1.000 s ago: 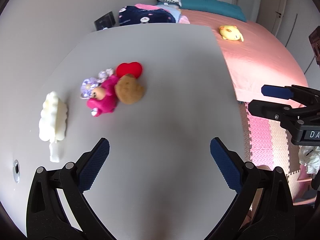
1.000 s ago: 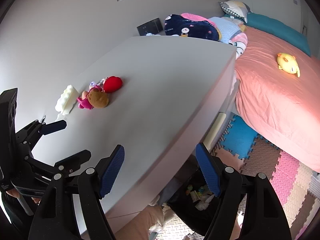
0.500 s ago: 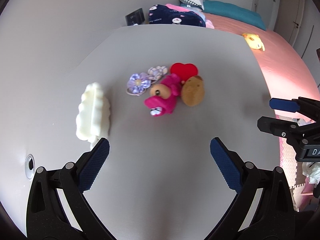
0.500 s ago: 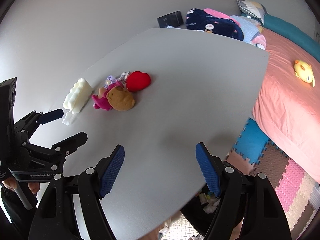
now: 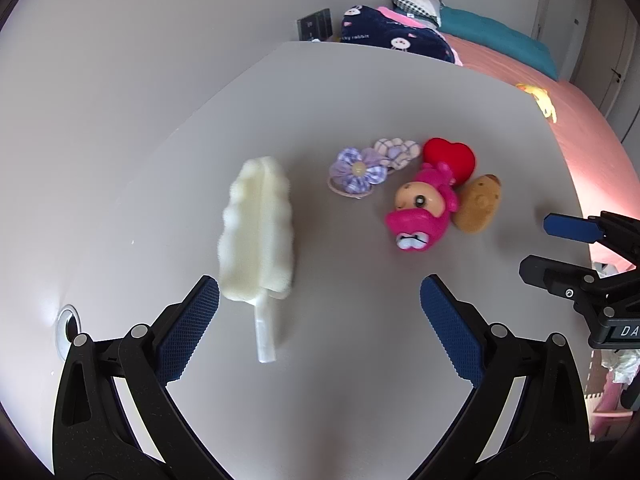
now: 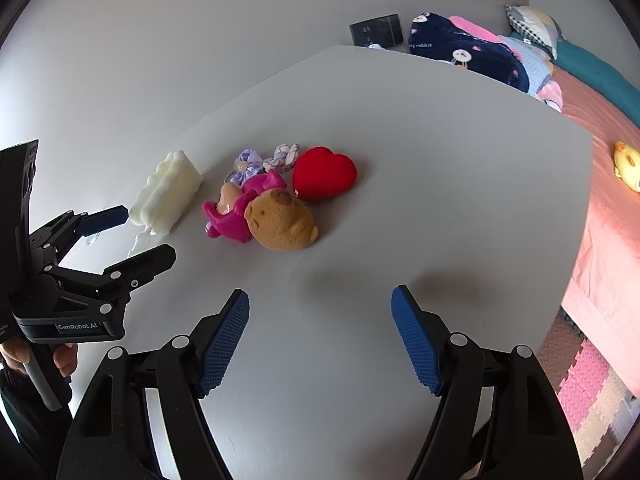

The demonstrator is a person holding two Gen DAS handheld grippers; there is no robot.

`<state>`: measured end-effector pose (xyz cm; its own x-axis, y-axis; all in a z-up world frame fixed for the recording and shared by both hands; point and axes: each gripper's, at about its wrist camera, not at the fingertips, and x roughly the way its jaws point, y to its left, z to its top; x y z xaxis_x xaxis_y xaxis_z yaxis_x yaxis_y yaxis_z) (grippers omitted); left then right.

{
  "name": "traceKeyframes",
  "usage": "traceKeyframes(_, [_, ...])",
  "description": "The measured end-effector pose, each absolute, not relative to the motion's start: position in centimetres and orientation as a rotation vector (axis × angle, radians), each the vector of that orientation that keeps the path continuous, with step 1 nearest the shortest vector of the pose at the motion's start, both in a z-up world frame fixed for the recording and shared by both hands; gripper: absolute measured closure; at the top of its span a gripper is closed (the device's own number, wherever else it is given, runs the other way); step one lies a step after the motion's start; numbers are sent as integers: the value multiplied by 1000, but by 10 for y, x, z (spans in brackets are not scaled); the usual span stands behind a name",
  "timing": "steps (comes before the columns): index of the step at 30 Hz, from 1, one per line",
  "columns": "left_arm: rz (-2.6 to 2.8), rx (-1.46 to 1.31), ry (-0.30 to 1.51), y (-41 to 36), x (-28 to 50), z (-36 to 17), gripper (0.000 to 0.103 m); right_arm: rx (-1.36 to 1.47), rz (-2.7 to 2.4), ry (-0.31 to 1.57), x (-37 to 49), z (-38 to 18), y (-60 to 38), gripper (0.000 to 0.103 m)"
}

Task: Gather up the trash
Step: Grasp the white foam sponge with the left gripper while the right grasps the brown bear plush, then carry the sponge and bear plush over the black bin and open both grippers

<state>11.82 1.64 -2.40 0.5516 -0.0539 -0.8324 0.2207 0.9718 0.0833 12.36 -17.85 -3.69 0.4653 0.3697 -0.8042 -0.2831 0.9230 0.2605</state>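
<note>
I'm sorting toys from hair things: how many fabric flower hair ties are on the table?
2. The purple checked flower hair tie lies between the cream foam piece and the pink doll; the paler checked one touches it, beside the red heart.

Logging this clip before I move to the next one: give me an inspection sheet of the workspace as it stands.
Surface: grey table, round grommet hole near its edge.
Job's things: cream ridged foam piece with a clear tube stub; whether it counts as trash I cannot tell.
Clutter: red heart, brown plush, pink doll, purple fabric flower, checked fabric flower, clustered together.
Grippers: left gripper open, empty; right gripper open, empty.
Cables: nothing seen.
Surroundings: bed with pink sheet, yellow plush, foam floor mat.
</note>
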Motion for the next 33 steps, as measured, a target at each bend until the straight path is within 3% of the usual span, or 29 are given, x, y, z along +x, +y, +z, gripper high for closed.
traceKeyframes(11, [-106,161,995,41,138,-36,6,27,428,1014,145,-40,-155,29])
traceKeyframes(13, [-94,150,993,45,140,-37,6,21,427,1012,149,-41,-151,33])
traceKeyframes(18, [-70,95,1013,55,147,-41,34,2,424,1005,159,-42,-143,43])
traceKeyframes(22, [-53,85,996,56,148,-42,40,-5,428,1001,162,-43,-139,60])
traceKeyframes(25, [-56,87,986,56,146,-42,47,-4,429,997,162,-43,-139,61])
traceKeyframes(30, [-93,90,977,53,148,-42,70,18,426,1004,162,-43,-144,61])
traceKeyframes(33, [-102,123,971,51,146,-41,76,32,420,1008,159,-42,-148,61])
